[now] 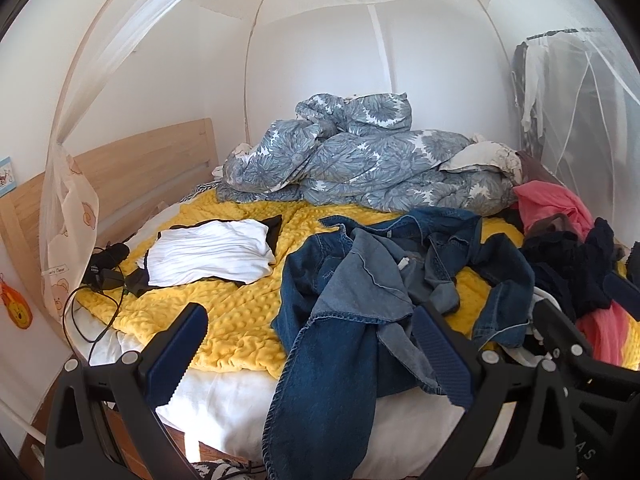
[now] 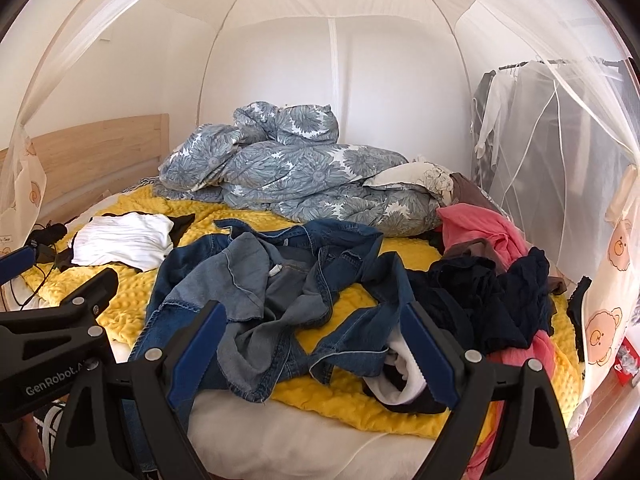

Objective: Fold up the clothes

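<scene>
A: Where's the thing to fold?

B: The denim garment (image 1: pixel 360 288) is crumpled in the middle of the left wrist view, spread over the yellow blanket (image 1: pixel 224 320), with one edge hanging off the near side of the bed toward the bottom of the frame. In the right wrist view it fills the centre and lower left.

A: And the grippers?

B: The left gripper (image 1: pixel 316 352) has its jaws spread wide at the bottom of its frame, holding nothing; the denim shows between them, but I can't tell if a finger touches it. The right gripper (image 2: pixel 316 352) is likewise spread and empty, over the denim's lower edge.

A: Why both so low and near?

B: My guess: they're lining up to grab two points of the denim so it can be lifted and shaken flat.

A: Anything done already?

B: A white folded top (image 1: pixel 212 252) lies flat at centre left, apart from the tangle. The pile of dark and pink clothes (image 2: pixel 492 280) sits at the right, likely waiting. The grey flowered duvet (image 1: pixel 360 160) is bunched at the back, probably pushed away for room.
</scene>
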Available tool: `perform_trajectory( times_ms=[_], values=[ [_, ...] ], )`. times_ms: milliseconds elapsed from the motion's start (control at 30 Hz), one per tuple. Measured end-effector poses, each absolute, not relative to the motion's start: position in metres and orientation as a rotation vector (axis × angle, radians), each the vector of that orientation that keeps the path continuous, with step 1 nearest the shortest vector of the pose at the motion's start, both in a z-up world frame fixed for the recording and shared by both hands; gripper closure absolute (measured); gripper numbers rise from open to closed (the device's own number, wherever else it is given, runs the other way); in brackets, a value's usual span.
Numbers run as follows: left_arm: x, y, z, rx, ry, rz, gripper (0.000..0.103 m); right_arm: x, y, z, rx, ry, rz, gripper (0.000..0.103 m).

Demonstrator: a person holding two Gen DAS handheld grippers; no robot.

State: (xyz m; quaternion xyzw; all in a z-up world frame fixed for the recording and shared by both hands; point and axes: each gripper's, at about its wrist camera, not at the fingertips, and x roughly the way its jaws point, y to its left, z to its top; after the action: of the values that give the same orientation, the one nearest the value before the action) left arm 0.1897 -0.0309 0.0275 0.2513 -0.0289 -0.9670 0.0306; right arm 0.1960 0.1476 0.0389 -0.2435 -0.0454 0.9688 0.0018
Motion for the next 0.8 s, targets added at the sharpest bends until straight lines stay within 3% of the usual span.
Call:
perform_trajectory(
  times_ms=[800],
  values=[
    [0.1925, -0.0273, 0.0247, 0.8, -0.113, -2.98, 0.0, 0.1993, 0.1496, 0.0346, -0.801, -0.124, 3.032, 0.012]
  ],
)
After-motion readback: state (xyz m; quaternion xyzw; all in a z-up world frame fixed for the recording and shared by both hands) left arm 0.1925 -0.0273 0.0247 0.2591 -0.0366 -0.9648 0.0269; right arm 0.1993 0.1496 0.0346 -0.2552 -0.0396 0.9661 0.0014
